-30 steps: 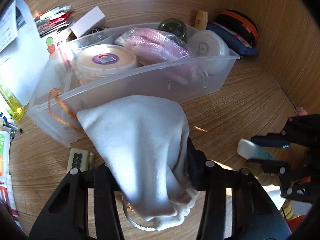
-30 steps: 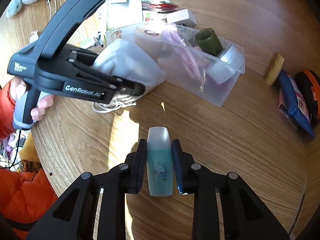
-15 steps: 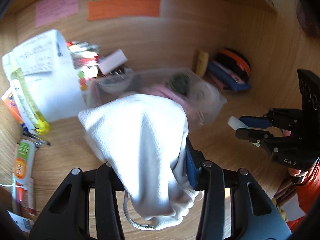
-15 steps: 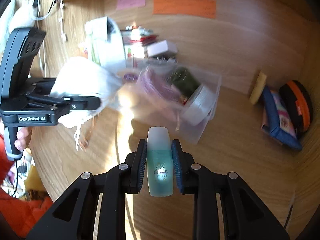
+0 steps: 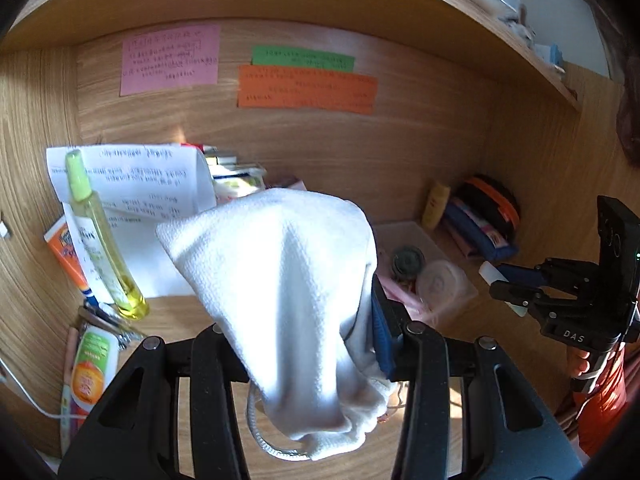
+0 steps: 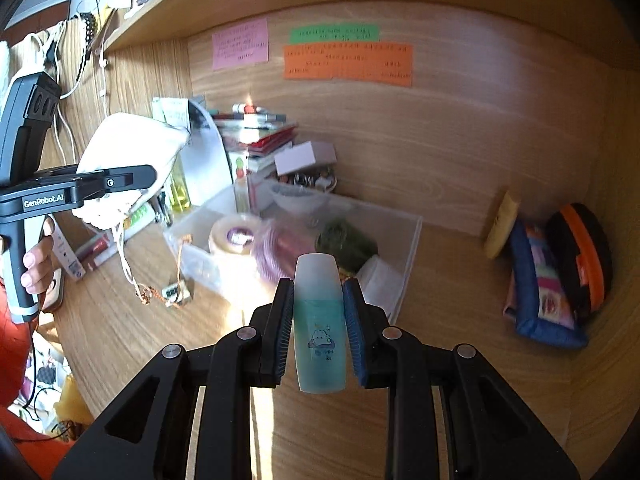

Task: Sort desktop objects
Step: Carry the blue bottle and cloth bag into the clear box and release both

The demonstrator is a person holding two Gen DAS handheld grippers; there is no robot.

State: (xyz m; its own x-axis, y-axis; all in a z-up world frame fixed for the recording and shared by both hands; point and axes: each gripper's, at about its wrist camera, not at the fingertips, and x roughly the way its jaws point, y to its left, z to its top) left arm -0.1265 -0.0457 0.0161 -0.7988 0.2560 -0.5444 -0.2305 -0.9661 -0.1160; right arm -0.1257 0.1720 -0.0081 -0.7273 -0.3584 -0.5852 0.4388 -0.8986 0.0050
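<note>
Pouch [image 5: 280,280], white cloth with a drawstring, is being pinched by the left hand-held gripper [image 5: 304,336] above the worktop [image 6: 128,336]; its left pad is being covered completely by the fabric, and much of the clear bin [image 6: 404,248] is being blocked from the left wrist view. A teal bottle [image 6: 320,328] with a frosted cap is being clamped upright between the pads of the right hand-held gripper [image 6: 320,330], over the near edge of the bin. The bin's contents are being blurred: a tape roll [image 6: 236,234], something pink and a dark green jar can only roughly be made out. Writing on the coloured notes [image 6: 348,60] is not being resolved.
</note>
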